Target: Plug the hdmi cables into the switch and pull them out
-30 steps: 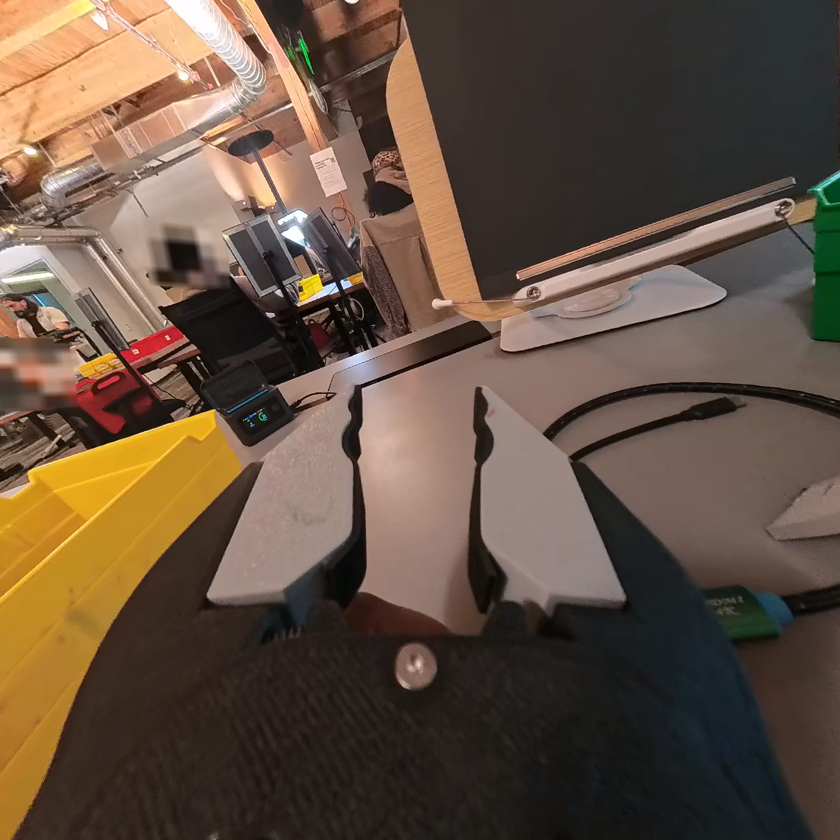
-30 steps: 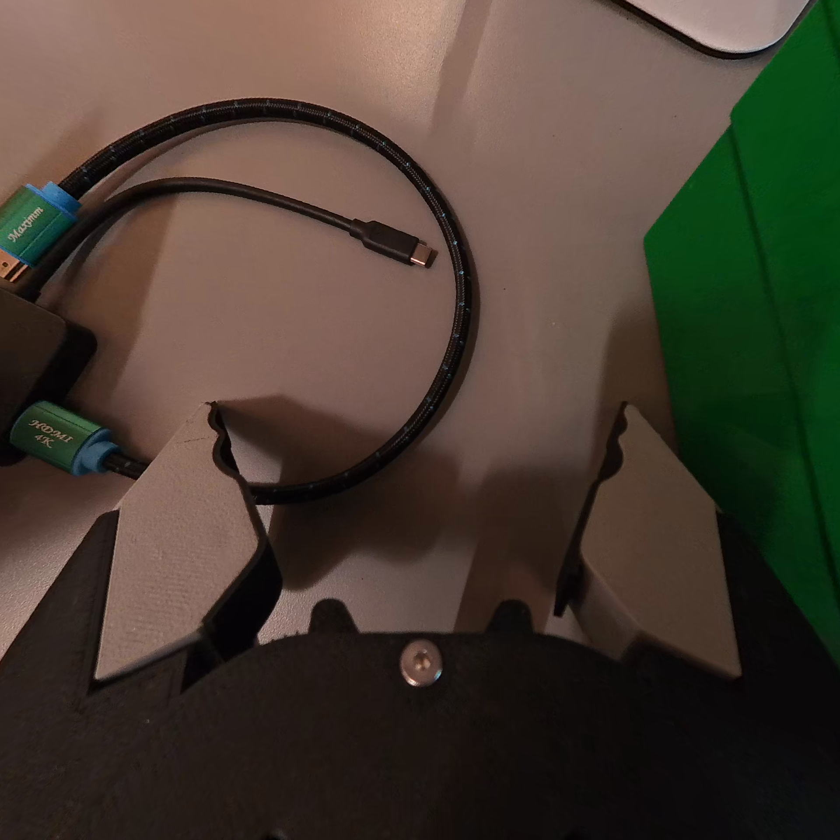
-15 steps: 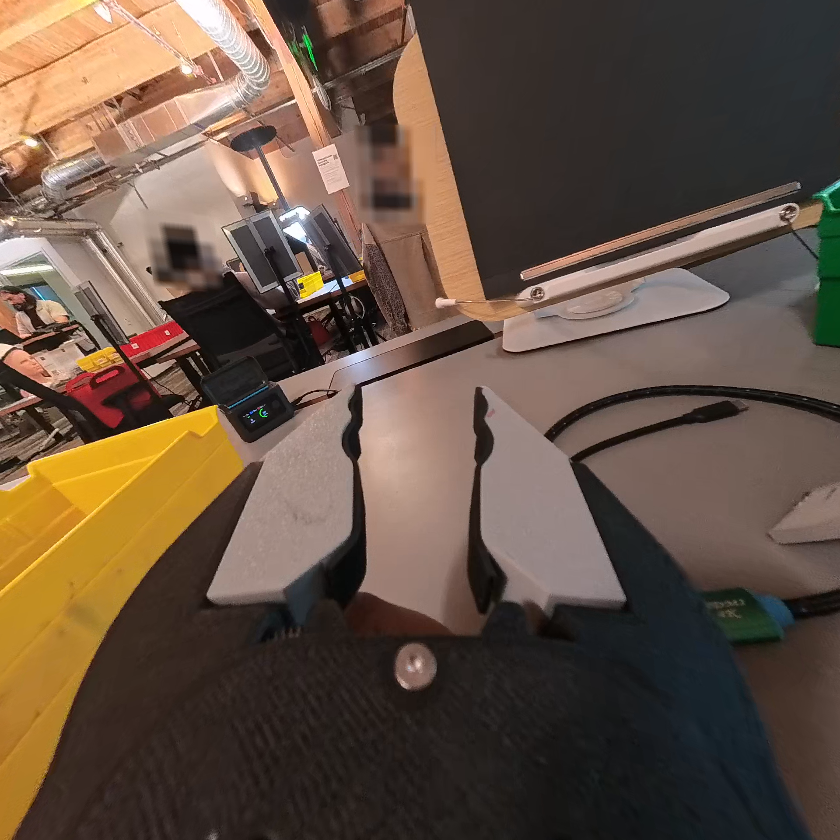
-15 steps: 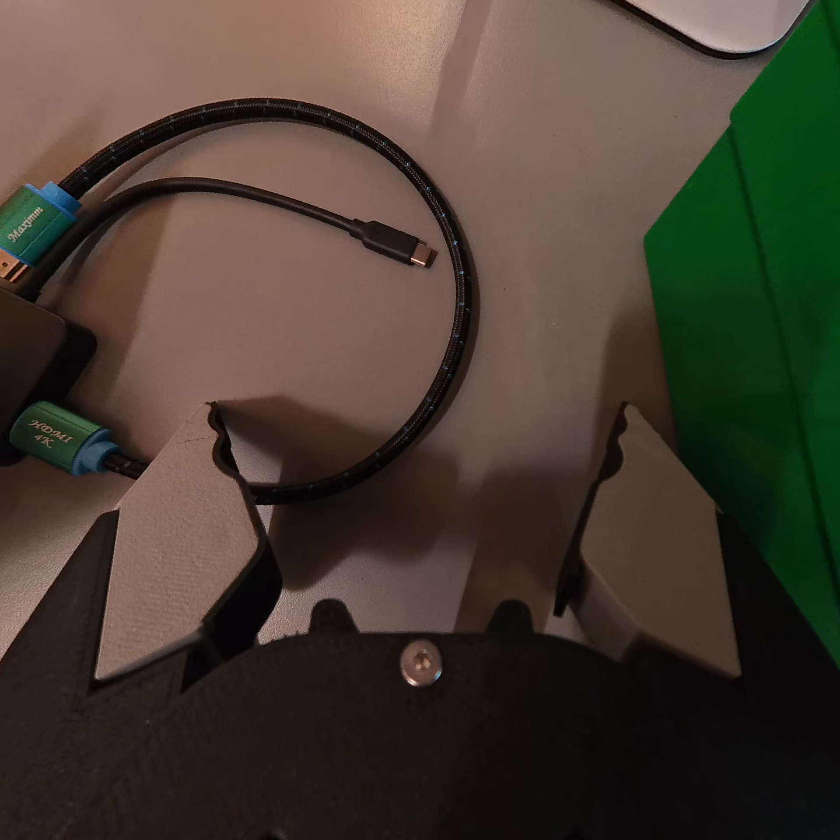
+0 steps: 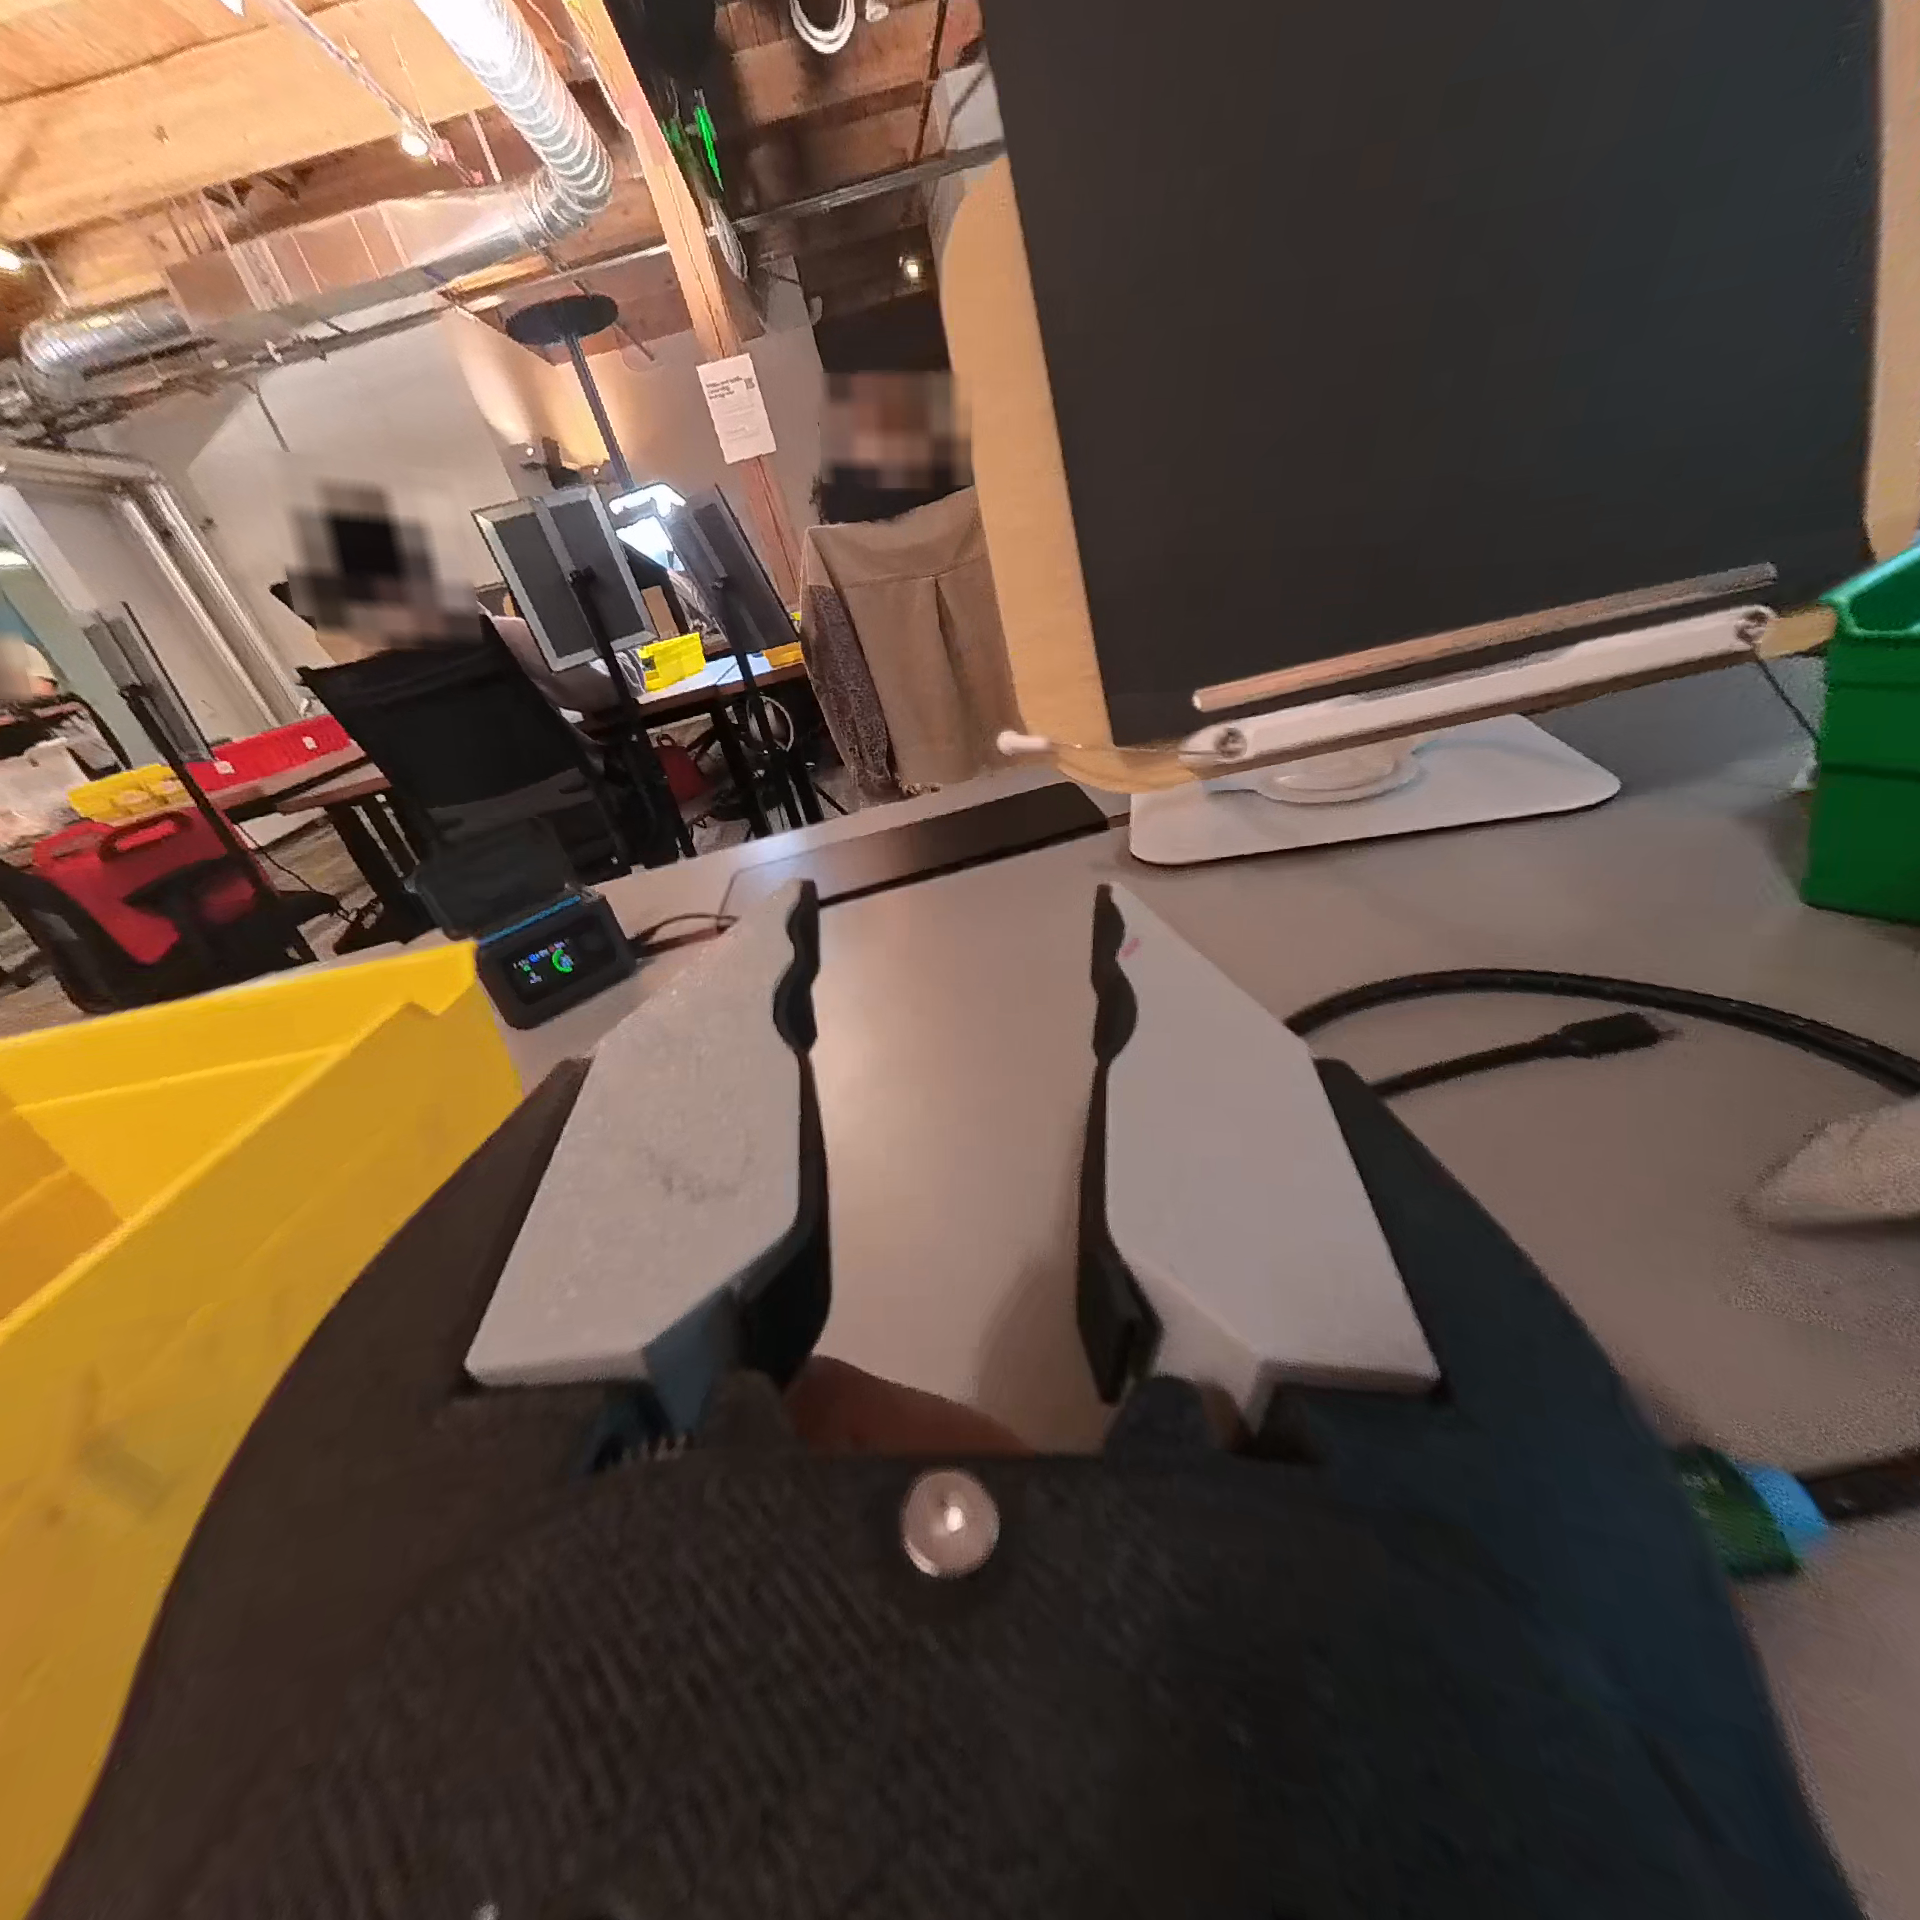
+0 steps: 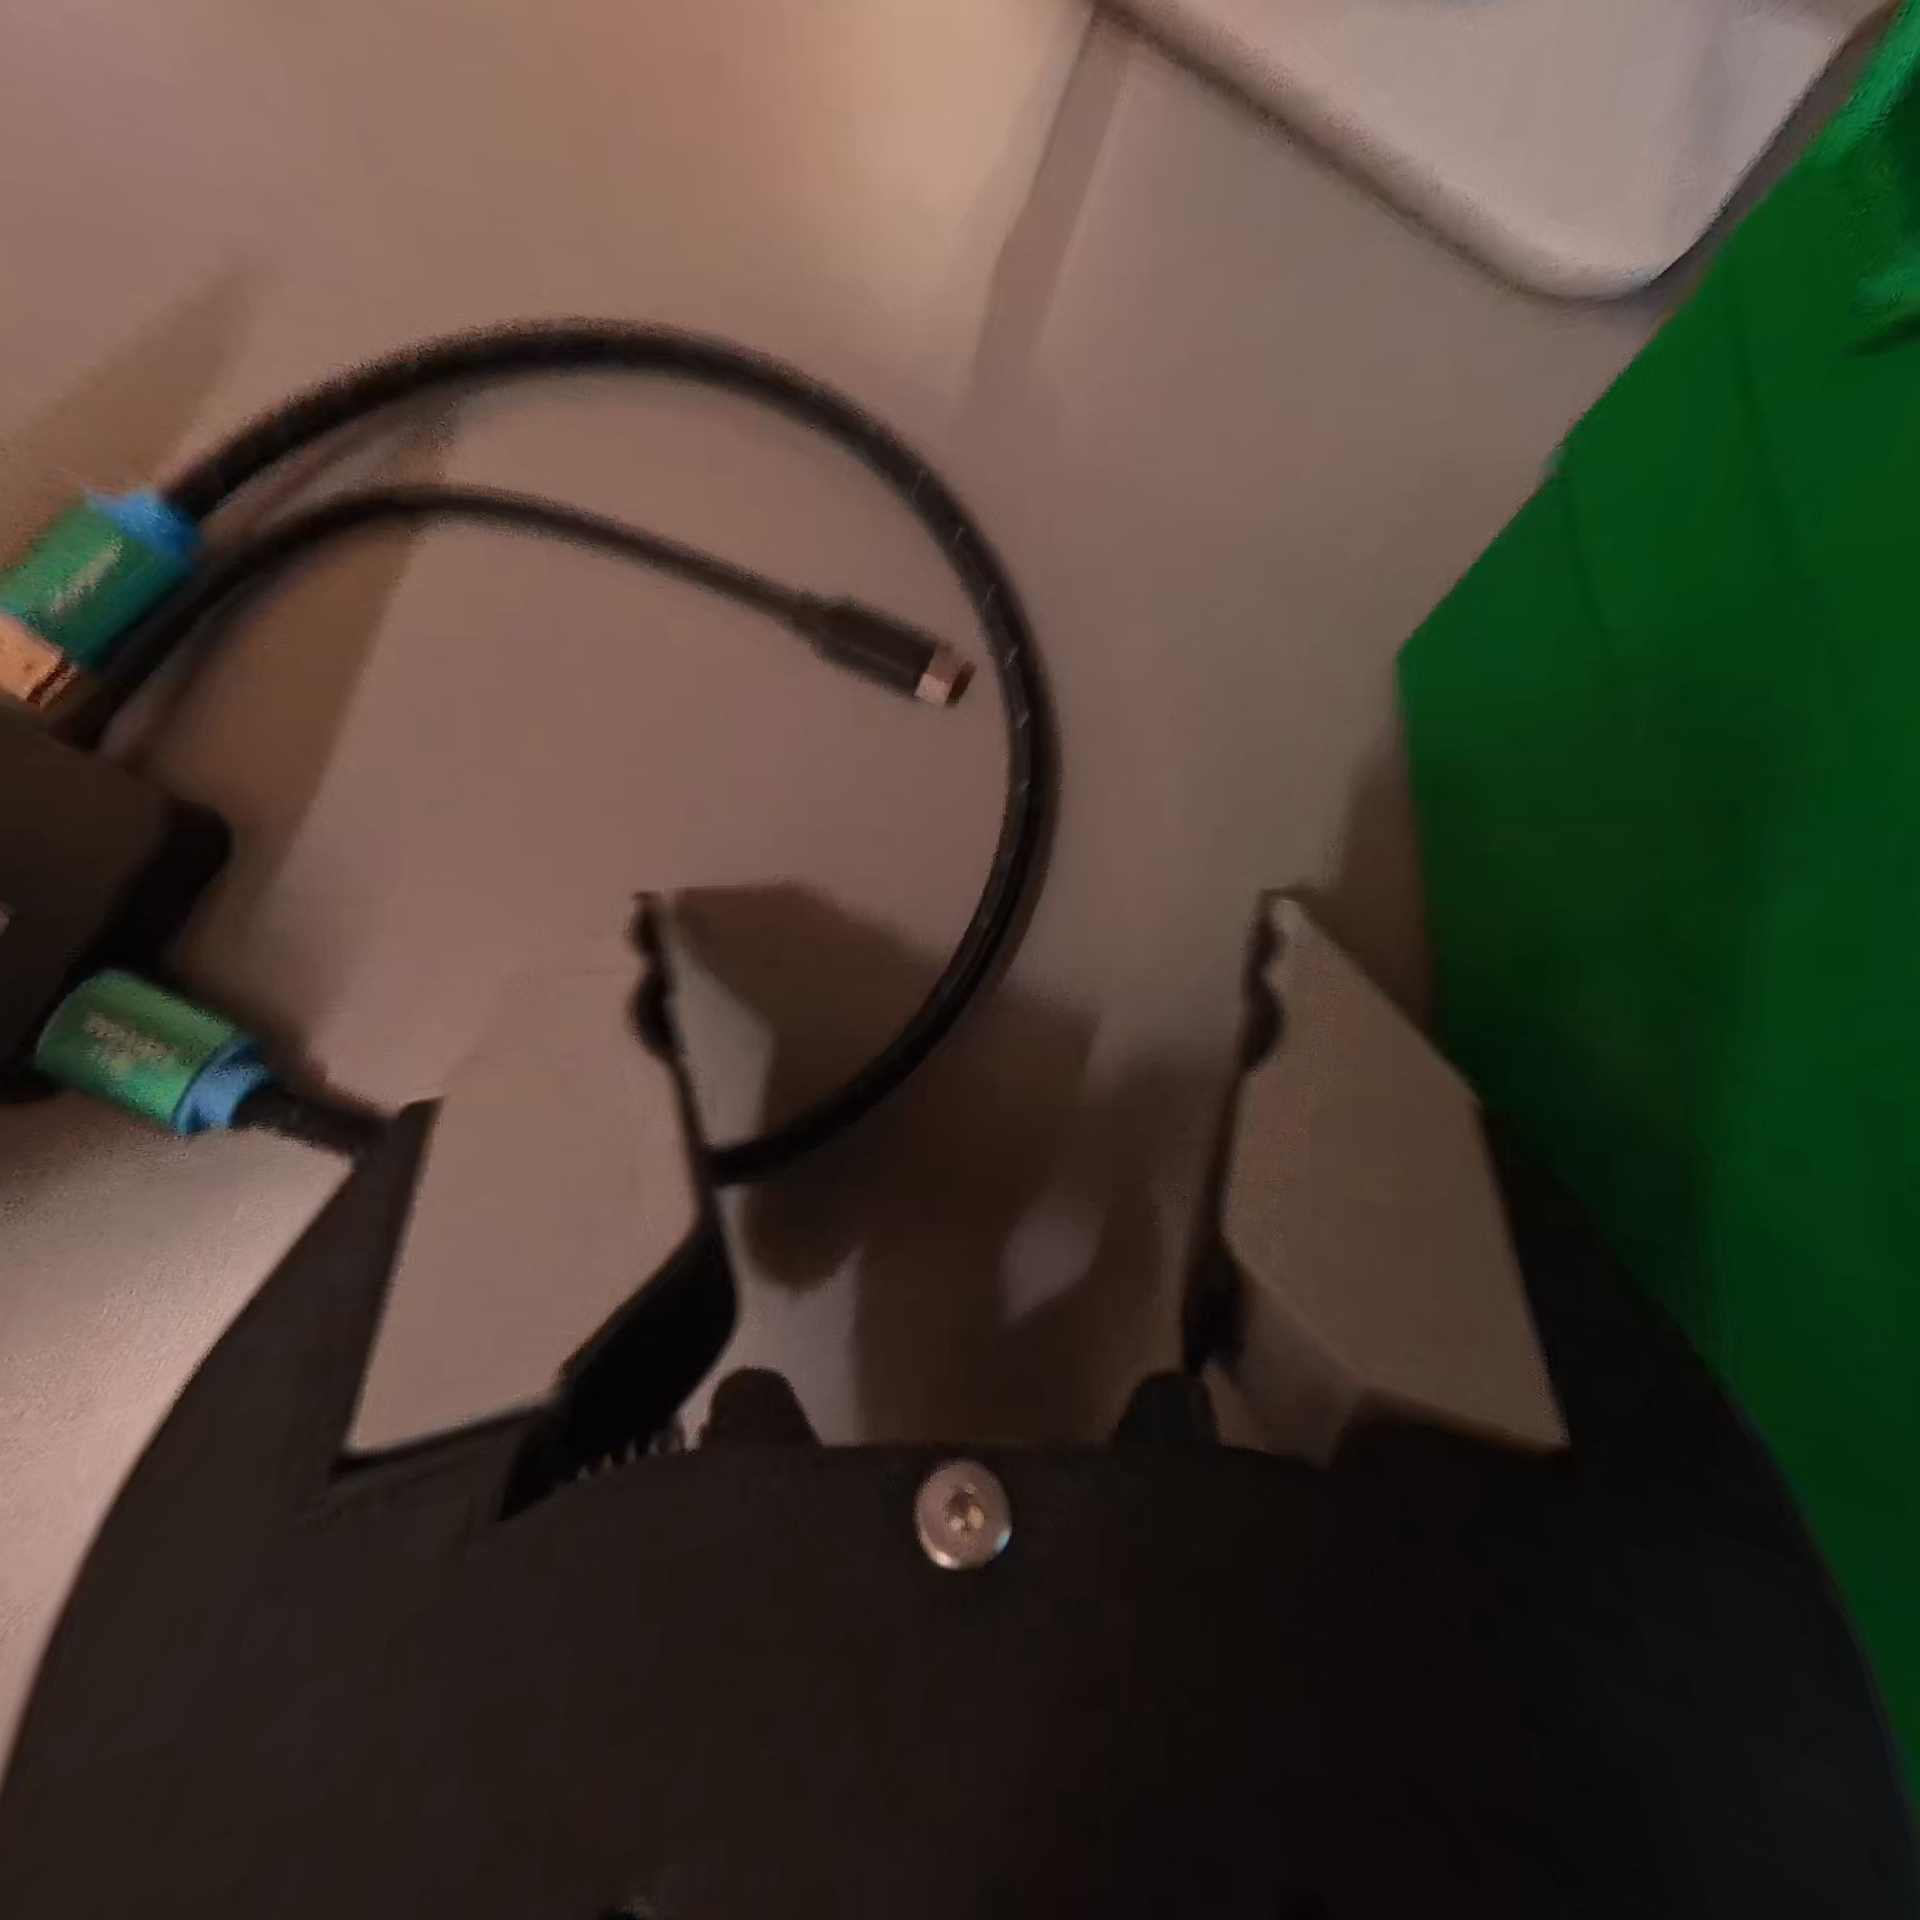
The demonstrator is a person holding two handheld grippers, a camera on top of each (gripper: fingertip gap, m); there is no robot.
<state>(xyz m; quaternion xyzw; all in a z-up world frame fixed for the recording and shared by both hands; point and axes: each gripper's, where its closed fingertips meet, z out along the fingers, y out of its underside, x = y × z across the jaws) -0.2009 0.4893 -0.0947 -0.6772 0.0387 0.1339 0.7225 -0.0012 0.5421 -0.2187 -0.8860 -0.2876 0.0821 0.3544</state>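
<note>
We held the left gripper (image 5: 951,914) low over the grey desk (image 5: 1558,935), its two grey fingers parted with only bare desk between them, gripping nothing. A yellow bin (image 5: 208,1195) stood just beside it on the left, and a small black device with a lit screen (image 5: 551,961) sat near the desk's far edge. Ahead rose a dark monitor (image 5: 1455,364) on a white stand base (image 5: 1455,800), with a green bin (image 5: 1870,769) at the right edge.

Our right gripper (image 6: 951,914) looked down on the desk, its jaws spread wide and empty. The picture was blurred. The black switch (image 6: 73,862) lay at the left edge of that view. One green HDMI plug with a blue collar (image 6: 145,1070) sat against the switch's near side, and it looked plugged in; the second green HDMI plug (image 6: 94,582) lay at the switch's far corner with its gold tip showing, and we could not tell whether it was seated. The braided black HDMI cable (image 6: 997,675) curved in a loop from the far plug round to the left finger (image 6: 540,1195), passing under its tip. Inside the loop lay a thinner black cable ending in a loose USB-C connector (image 6: 894,665), touching nothing but the desk. The green bin (image 6: 1662,831) filled the right side.
</note>
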